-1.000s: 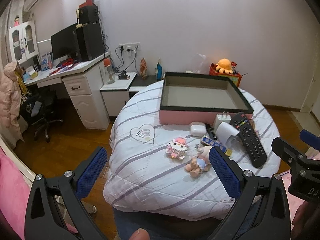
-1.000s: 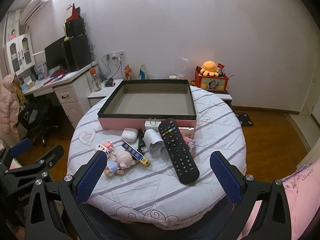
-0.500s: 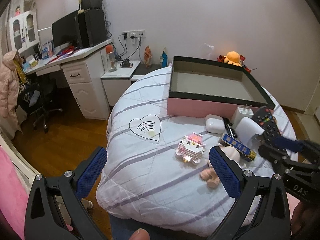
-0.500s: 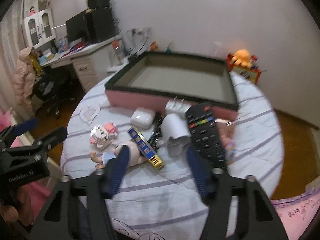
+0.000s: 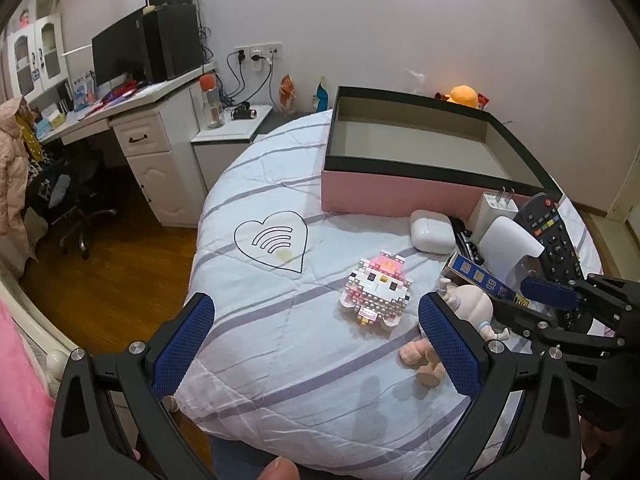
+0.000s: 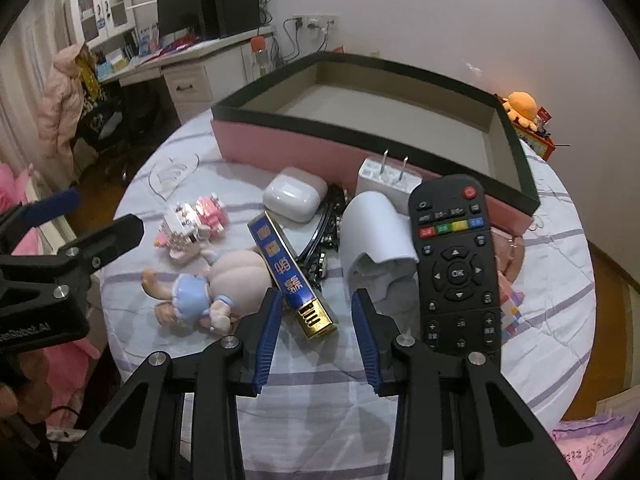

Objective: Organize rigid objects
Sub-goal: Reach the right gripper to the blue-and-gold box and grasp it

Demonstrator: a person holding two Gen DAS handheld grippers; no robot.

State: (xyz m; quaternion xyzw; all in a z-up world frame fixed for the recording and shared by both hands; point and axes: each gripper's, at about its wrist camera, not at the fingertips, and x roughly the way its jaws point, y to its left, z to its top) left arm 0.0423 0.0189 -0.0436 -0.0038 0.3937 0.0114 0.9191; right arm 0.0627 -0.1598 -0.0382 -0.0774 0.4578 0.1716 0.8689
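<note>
A pink box with a black rim [image 5: 404, 188] [image 6: 304, 148] lies open on the round bed. In front of it lie a white earbud case [image 6: 294, 194] [image 5: 431, 231], a white charger plug [image 6: 388, 178], a black remote [image 6: 456, 264] [image 5: 554, 236], a blue-and-gold slim box [image 6: 290, 270] [image 5: 486, 282], a white curved piece [image 6: 376, 240], a brick-built cat figure [image 5: 378, 288] [image 6: 192, 226] and a doll [image 6: 208, 284] [image 5: 464, 308]. My right gripper [image 6: 314, 322] is partly closed, its pads on either side of the slim box's gold end, not touching. My left gripper [image 5: 316, 336] is wide open and empty, low over the bed near the cat figure.
The bed [image 5: 280, 320] is round with a striped cover. A white desk [image 5: 140, 120] with monitor, a nightstand [image 5: 232, 128] and a chair [image 5: 76, 200] stand to the left. An orange plush [image 6: 520, 106] sits behind the box.
Both grippers moved forward and down toward the objects. The right gripper's fingers narrowed from wide open and now flank the slim box's gold end. The left stayed wide open.
</note>
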